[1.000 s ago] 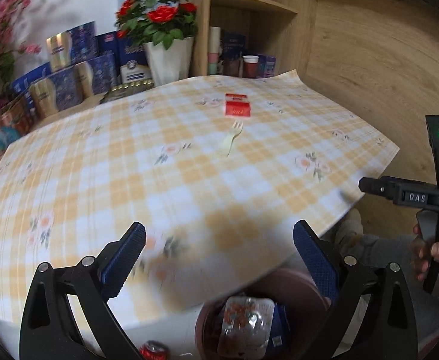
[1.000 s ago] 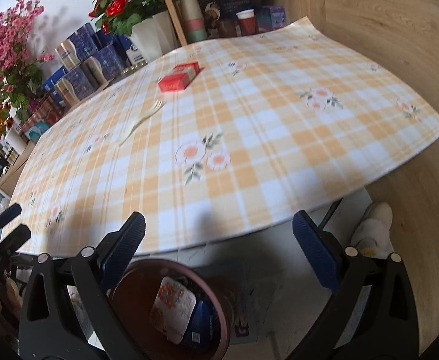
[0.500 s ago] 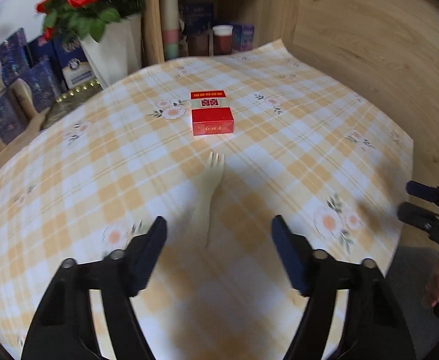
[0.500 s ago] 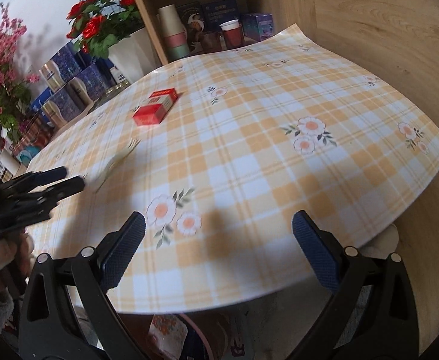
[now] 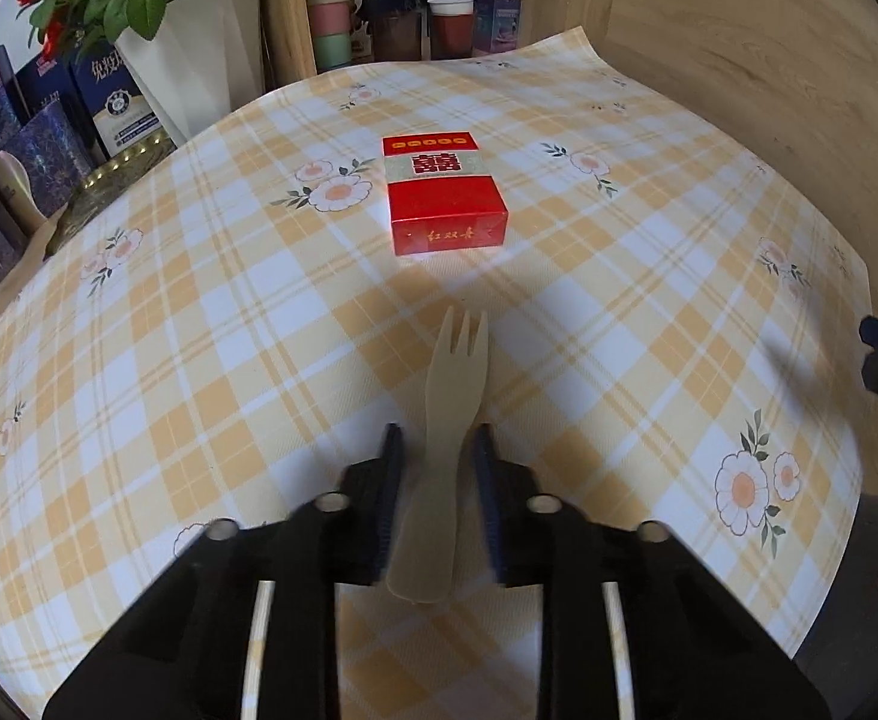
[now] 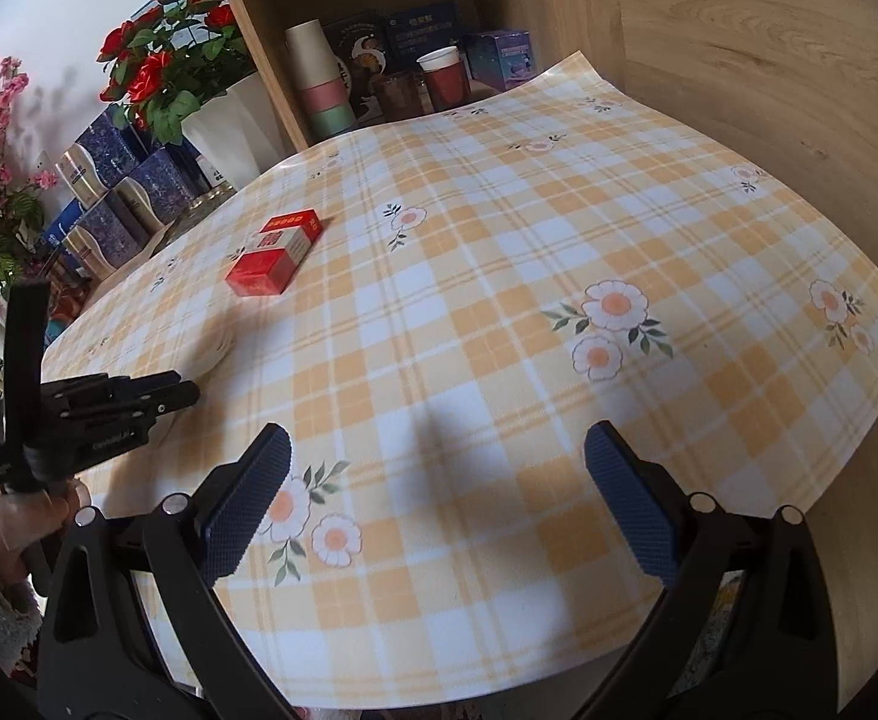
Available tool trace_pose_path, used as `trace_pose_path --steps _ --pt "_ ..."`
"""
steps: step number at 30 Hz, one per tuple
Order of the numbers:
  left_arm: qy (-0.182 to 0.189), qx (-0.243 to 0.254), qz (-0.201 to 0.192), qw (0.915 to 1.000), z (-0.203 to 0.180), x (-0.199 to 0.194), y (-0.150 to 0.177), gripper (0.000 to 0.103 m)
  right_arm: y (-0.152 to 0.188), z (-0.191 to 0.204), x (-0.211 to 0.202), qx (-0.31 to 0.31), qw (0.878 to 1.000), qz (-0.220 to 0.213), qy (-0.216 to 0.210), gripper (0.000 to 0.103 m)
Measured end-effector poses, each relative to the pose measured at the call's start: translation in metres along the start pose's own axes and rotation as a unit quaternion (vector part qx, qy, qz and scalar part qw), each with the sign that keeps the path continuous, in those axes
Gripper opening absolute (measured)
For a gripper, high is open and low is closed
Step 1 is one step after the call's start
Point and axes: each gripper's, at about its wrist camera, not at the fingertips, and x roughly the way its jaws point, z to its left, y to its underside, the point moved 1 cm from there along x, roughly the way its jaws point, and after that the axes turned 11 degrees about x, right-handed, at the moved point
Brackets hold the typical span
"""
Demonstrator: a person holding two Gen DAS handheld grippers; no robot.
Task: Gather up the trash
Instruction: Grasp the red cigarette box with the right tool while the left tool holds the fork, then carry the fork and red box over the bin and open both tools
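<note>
The fork point(image 5: 448, 414) is pale cream, flat, with 3 short tines and a handle that widens to a rounded end. It lies flat on the surface point(image 5: 198, 360), which carries an orange-and-white checked cloth with flower prints, and its tines point at a red box point(image 5: 445, 204) lying near it, apart from it. The left gripper point(image 5: 437, 450) has its jaws closing, 1 on each side of the fork's neck; a thin gap shows on both sides, so they do not press on it. The right gripper point(image 6: 435, 489) hangs above the near edge of the surface with its jaws spread wide and nothing between them.
</note>
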Motion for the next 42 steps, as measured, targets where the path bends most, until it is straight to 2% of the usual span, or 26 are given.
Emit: trace_pose_path --steps 2,4,7,11,15,18,23,28,30,32,33,36,42 --pt "0.019 -0.016 -0.009 0.9996 0.001 -0.004 0.005 0.012 -0.002 0.002 0.002 -0.002 1.000 0.000 0.000 0.097" --pt "0.014 -0.019 -0.021 0.9995 -0.001 -0.012 0.011 0.012 -0.004 0.006 0.005 -0.007 1.000 0.004 0.000 0.097" --pt "0.025 -0.063 -0.045 0.9966 0.005 -0.030 0.025 0.012 -0.011 0.016 0.016 -0.011 1.000 0.018 -0.007 0.097" --pt "0.038 -0.155 -0.077 0.9841 0.022 -0.058 0.053 0.012 -0.028 0.052 0.044 -0.032 0.998 0.050 -0.032 0.097" --pt "0.019 -0.211 -0.098 0.9723 0.035 -0.083 0.080 0.012 -0.045 0.100 0.079 -0.047 0.996 0.057 -0.049 0.097" --pt "0.002 -0.246 -0.106 0.9634 0.049 -0.101 0.100 0.012 -0.058 0.142 0.115 -0.074 0.995 0.059 -0.038 0.097" --pt "-0.033 -0.274 -0.114 0.9545 0.065 -0.129 0.129 0.012 -0.076 0.169 0.168 -0.040 0.996 0.079 0.013 0.097" --pt "-0.057 -0.277 -0.113 0.9526 0.072 -0.146 0.152 0.012 -0.086 0.181 0.195 -0.043 0.994 0.073 0.075 0.097" --pt "-0.062 -0.280 -0.111 0.9516 0.072 -0.150 0.159 0.012 -0.088 0.178 0.202 -0.028 0.992 0.084 0.091 0.096" --pt "-0.063 -0.283 -0.112 0.9506 0.072 -0.152 0.164 0.012 -0.088 0.175 0.207 -0.014 0.990 0.099 0.096 0.090" --pt "-0.062 -0.284 -0.112 0.9503 0.072 -0.154 0.166 0.012 -0.086 0.175 0.208 -0.018 0.989 0.105 0.101 0.083" --pt "-0.059 -0.285 -0.116 0.9495 0.069 -0.156 0.169 0.012 -0.080 0.182 0.203 -0.069 0.987 0.108 0.097 0.063" --pt "-0.051 -0.280 -0.120 0.9510 0.058 -0.162 0.168 0.012 -0.059 0.185 0.163 -0.134 0.986 0.089 0.048 0.063"
